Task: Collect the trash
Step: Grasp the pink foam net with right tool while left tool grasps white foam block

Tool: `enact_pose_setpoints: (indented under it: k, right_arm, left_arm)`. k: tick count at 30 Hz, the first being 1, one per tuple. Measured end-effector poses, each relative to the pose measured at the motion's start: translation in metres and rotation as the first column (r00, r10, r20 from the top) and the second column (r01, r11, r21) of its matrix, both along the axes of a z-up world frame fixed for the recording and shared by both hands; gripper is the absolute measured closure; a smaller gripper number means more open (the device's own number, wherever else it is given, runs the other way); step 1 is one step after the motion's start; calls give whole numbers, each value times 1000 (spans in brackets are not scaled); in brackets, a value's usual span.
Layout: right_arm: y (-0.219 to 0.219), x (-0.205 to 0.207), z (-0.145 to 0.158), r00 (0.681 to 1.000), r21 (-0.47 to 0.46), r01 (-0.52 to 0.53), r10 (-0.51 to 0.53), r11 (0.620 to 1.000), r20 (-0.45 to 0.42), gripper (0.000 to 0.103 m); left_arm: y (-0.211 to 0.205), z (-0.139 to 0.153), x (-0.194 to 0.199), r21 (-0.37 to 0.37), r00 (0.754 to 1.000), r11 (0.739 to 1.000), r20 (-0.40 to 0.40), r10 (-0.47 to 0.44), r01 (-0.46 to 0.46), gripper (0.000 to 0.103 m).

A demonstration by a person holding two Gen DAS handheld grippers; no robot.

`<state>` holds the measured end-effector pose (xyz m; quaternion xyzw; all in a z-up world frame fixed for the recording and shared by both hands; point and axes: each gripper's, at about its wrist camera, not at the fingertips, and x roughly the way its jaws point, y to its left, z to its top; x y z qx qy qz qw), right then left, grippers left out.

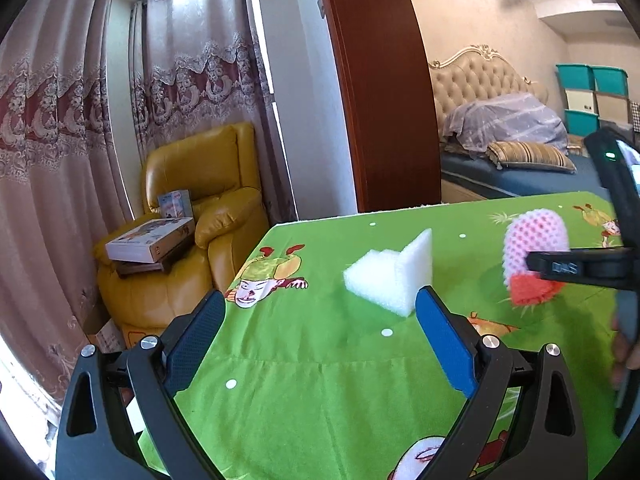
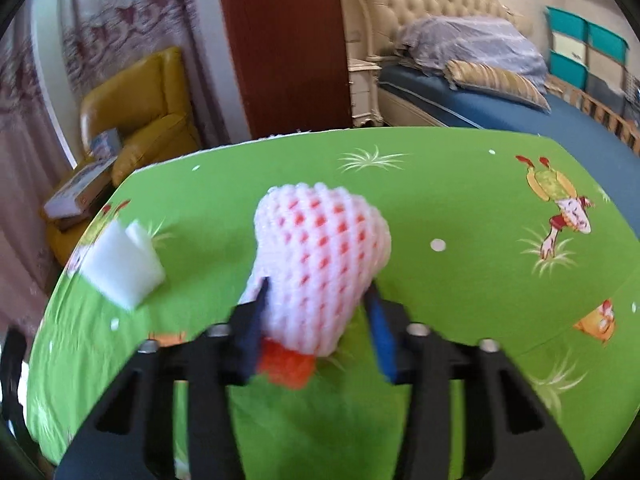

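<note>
The right gripper fills the bottom of its own view, its two blue pads pressed against either side of a white foam fruit net with an orange-red piece poking out of the net's near end. The net sits squarely between the pads, clamped at its lower half, its rounded far end sticking out past the fingertips over the green cartoon-print cloth. The net bulges wider than the gap that holds it.

In the left wrist view the left gripper stands with its jaws spread wide, nothing between them. A white L-shaped foam corner block rests on the cloth just ahead of the right pad, almost touching its tip, slightly towards the inside of the gap. Further right the same net appears, pinched in the right gripper's black finger.

Stacked teal and cream storage bins stand beyond the bed; their contents cannot be seen. Flat cardboard boxes lie on the yellow leather armchair beside the curtains.
</note>
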<state>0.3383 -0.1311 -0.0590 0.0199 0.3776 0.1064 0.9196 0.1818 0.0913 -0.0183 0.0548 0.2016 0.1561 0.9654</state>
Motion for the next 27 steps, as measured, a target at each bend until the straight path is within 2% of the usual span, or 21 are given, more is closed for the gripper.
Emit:
enact_pose_setpoints:
  k: [2, 5, 8, 10, 12, 15, 19, 27]
  right_arm:
    - [-8, -14, 5, 999, 2, -31, 31, 1000, 22, 71]
    - [-21, -32, 15, 996, 1, -68, 68, 998, 66, 72]
    - [-36, -48, 21, 992, -27, -78, 80, 997, 99, 73]
    - [-44, -59, 23, 989, -68, -74, 82, 995, 125, 73]
    - [-53, -67, 25, 986, -95, -61, 75, 994, 146, 73]
    - [-68, -75, 22, 985, -88, -33, 47, 996, 164, 73]
    - [-81, -78, 23, 984, -56, -11, 21, 998, 178, 72]
    - [-71, -82, 22, 982, -77, -25, 39, 997, 183, 72]
  left_arm:
    - [-1, -1, -1, 6, 1000, 1000, 4, -4, 4, 13]
    - [-2, -1, 0, 8, 1000, 1000, 1, -9, 9, 13]
    - [0, -5, 7, -16, 998, 999, -43, -38, 37, 13]
    - [3, -8, 15, -52, 995, 997, -79, -68, 64, 13]
    - [7, -10, 22, -123, 988, 988, -107, -107, 94, 13]
    - [9, -14, 32, -210, 979, 970, -138, -151, 120, 13]
    - [5, -21, 53, -276, 966, 952, -177, -188, 135, 13]
    - [8, -35, 98, -374, 951, 927, -275, -142, 30, 13]
